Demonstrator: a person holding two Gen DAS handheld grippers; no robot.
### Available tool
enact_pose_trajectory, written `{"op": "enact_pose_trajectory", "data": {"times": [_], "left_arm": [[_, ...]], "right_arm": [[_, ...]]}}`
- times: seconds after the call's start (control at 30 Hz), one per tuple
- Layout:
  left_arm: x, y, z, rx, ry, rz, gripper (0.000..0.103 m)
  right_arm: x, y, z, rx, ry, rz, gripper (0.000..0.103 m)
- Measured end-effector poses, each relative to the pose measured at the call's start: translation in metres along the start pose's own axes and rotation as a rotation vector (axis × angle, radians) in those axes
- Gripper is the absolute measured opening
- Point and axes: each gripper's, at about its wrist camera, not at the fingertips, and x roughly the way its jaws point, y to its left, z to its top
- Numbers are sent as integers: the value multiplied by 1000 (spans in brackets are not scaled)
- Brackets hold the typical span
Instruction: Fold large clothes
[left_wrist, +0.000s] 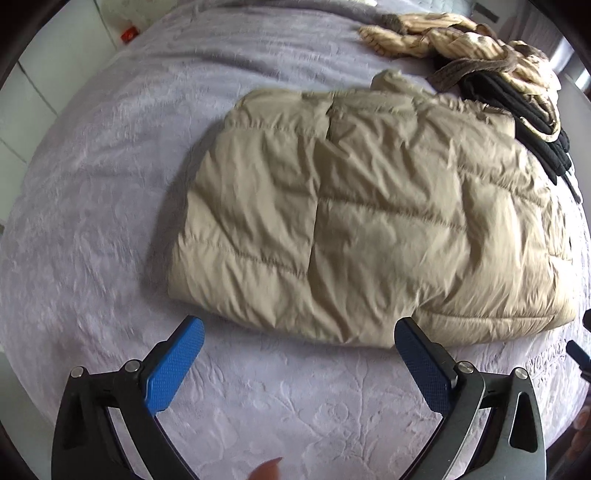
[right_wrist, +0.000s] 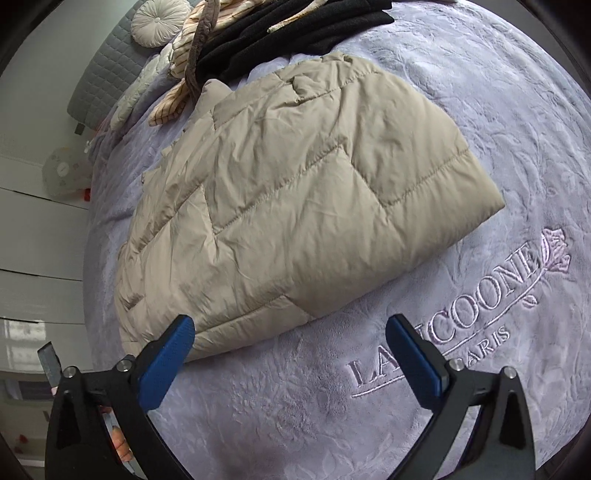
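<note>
On the bed (left_wrist: 92, 221), spread with a lavender embossed blanket (right_wrist: 517, 110), a beige quilted puffer jacket (left_wrist: 351, 206) lies folded into a rough rectangle, flat on the cover. Seen from the right wrist, the jacket (right_wrist: 295, 206) runs diagonally, its near corner just beside the left blue pad of that tool. Embroidered lettering (right_wrist: 454, 317) with a rose sits on the blanket close beside the jacket's lower edge.

Left gripper (left_wrist: 299, 328) hovers at the near edge of the jacket, jaws spread wide with nothing between them; its right pad overlaps the jacket's hem in view, though whether it touches cannot be told. Right gripper (right_wrist: 290, 326) likewise has its jaws wide apart and empty, over the blanket by the jacket's corner.

Beyond the jacket lies a heap of other clothes: a cream striped garment (left_wrist: 443, 37) and black folded clothing (right_wrist: 295, 33), touching the jacket's far end. A round tufted cushion (right_wrist: 157, 22) rests near the grey quilted headboard (right_wrist: 107, 74).
</note>
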Motion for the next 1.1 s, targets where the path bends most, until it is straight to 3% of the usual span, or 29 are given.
{"op": "enact_pose_trajectory", "data": {"times": [0.17,0.3,0.43,0.63,0.77,1.1], "left_arm": [[11,3,-9,9,24,17,103],[20,10,-17,-27,57,-75,103],[29,30,-22,-155,72,-192,103],[44,64,-25,-351,63,-380,103],[57,75,-21,-404,56,-483,103],[88,70,5,-407,16,-562,103]], "right_arm": [[4,-7,-8,20,13,13,103],[11,-20,-10,78,53,55,103],[20,-39,-12,147,113,110,103],[24,-64,-10,266,97,214,103],[31,-80,-2,344,71,295,103],[66,-88,21,380,73,416,103]]}}
